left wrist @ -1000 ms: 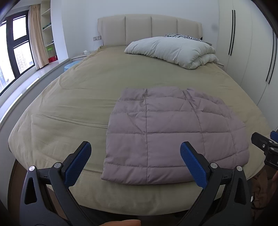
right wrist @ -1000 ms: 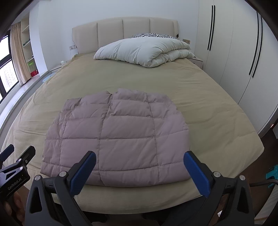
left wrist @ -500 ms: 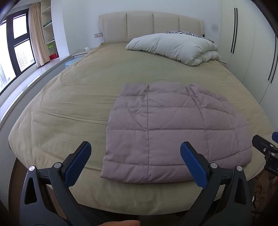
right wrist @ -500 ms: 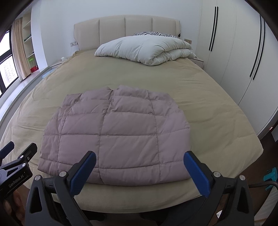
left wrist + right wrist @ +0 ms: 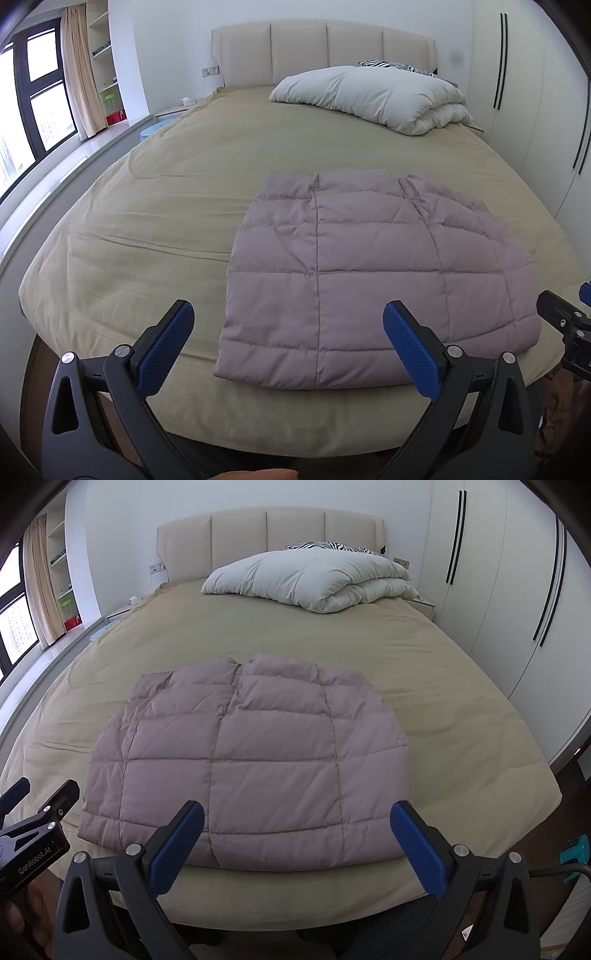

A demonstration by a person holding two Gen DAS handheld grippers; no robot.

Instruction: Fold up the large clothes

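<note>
Compared with one second ago, both claws are coming a little closer to the bed, and the folded garment is looking larger in both views. At the far left, a window (image 5: 40, 99) and a curtain (image 5: 79, 74) are standing beside the bed (image 5: 155, 206), which is wearing a beige cover. The left claw (image 5: 284, 332) is hovering over the near edge of the bed with its fingers spread wide and holding nothing. The mauve quilted down jacket (image 5: 369, 280) is lying folded flat near that edge, not touching any claw. The right claw (image 5: 295, 825) is also spread wide and empty, just in front of the jacket's near hem. Farther back, a white folded duvet (image 5: 314, 578) is resting by the headboard (image 5: 269, 539), and a white wardrobe (image 5: 498, 572) is standing at the right.
</note>
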